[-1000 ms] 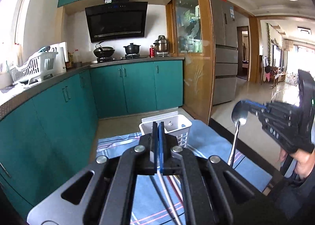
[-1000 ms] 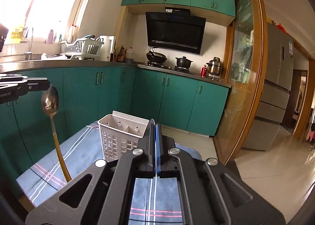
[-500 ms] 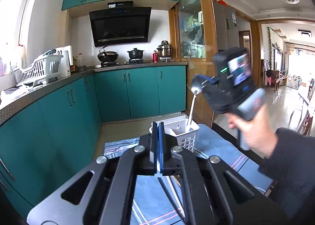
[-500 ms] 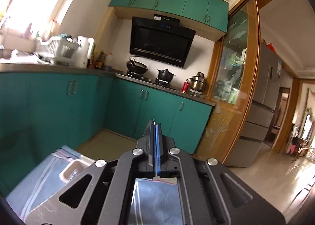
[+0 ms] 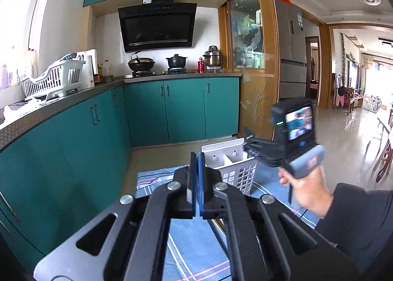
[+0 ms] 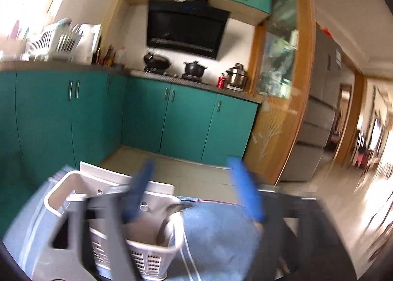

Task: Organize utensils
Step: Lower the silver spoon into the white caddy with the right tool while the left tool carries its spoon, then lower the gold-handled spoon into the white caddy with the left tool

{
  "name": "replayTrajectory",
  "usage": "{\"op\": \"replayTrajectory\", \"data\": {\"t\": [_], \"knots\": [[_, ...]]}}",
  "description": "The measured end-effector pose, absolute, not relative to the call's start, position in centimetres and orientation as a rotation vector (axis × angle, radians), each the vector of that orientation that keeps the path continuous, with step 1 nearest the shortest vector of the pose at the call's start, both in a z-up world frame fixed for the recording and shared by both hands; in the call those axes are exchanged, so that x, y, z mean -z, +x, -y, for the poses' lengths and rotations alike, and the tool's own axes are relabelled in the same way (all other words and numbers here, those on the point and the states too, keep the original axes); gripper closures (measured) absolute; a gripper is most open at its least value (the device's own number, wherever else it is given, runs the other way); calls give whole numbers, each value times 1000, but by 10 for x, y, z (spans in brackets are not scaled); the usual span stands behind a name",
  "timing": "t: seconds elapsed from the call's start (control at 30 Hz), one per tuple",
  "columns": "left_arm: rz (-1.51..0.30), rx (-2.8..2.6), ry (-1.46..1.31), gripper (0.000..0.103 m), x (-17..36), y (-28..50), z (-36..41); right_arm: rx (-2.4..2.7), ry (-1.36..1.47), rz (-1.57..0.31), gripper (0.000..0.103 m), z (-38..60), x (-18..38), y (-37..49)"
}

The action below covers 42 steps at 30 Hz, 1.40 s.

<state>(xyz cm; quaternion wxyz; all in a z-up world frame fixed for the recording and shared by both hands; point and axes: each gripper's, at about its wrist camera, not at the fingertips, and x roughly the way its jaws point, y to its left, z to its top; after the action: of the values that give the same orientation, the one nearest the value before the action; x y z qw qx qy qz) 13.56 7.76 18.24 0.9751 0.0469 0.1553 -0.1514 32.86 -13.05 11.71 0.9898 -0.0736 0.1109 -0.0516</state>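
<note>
My right gripper (image 6: 194, 190), jaws just sprung apart and empty, hangs over the basket (image 6: 59, 209) where the spoon (image 6: 167, 222) stands upright; left gripper (image 5: 195, 177) clenched, farther back.

White slotted utensil basket (image 6: 147, 258) upright on blue cloth; spoon (image 6: 164, 225) leaning inside it
</note>
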Motion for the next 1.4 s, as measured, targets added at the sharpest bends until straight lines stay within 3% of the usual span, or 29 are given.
{"op": "replayTrajectory", "data": {"t": [0.1, 0.27, 0.4, 0.5, 0.93, 1.1, 1.4], "knots": [[-320, 308, 97, 102, -181, 139, -74, 48, -64, -186, 22, 154, -126, 293], [-326, 299, 93, 102, -178, 143, -67, -14, 78, -87, 3, 204, -123, 217], [-320, 271, 93, 102, -176, 148, -59, 18, 129, -45, 3, 239, -93, 165], [-302, 247, 76, 102, -179, 151, -57, -36, 251, -120, 3, 261, -89, 167], [-169, 163, 103, 102, -270, 213, -13, -34, 348, -192, 3, 298, -80, 184], [-170, 114, 142, 102, -253, 260, 12, -42, 382, -209, 3, 304, -79, 188], [-292, 88, 150, 102, -172, 329, 27, -59, 390, -221, 3, 307, -77, 192]]}}
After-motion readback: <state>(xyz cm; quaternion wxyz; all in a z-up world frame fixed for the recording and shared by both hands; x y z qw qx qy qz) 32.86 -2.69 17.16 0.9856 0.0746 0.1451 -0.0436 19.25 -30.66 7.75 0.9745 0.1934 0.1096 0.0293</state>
